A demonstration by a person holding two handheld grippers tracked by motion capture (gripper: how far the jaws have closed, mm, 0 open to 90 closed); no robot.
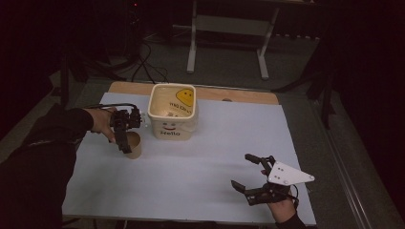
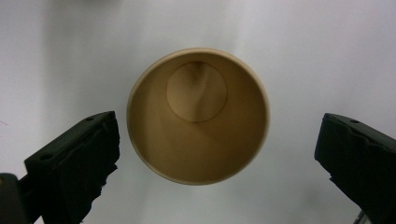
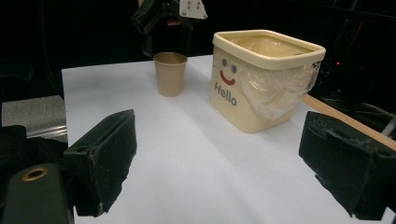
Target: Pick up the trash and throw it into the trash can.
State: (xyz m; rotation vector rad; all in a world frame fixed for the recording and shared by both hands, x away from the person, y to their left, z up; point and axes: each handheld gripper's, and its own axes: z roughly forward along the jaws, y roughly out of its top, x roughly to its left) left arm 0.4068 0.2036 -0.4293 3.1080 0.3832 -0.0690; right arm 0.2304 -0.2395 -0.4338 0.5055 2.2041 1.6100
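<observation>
A brown paper cup stands upright and empty on the white sheet, left of a cream bin. My left gripper hangs just above the cup, pointing down. Seen from the left gripper view, the cup sits between the jaws of my left gripper, which is open and touches nothing. My right gripper is open near the front right of the table, empty. Past the right gripper I see the cup, the bin and the left gripper over the cup.
The bin has a smiley face and "Hello" on it and is lined with clear plastic. The white sheet covers a wooden table. Beyond the table stand a metal frame and floor cables.
</observation>
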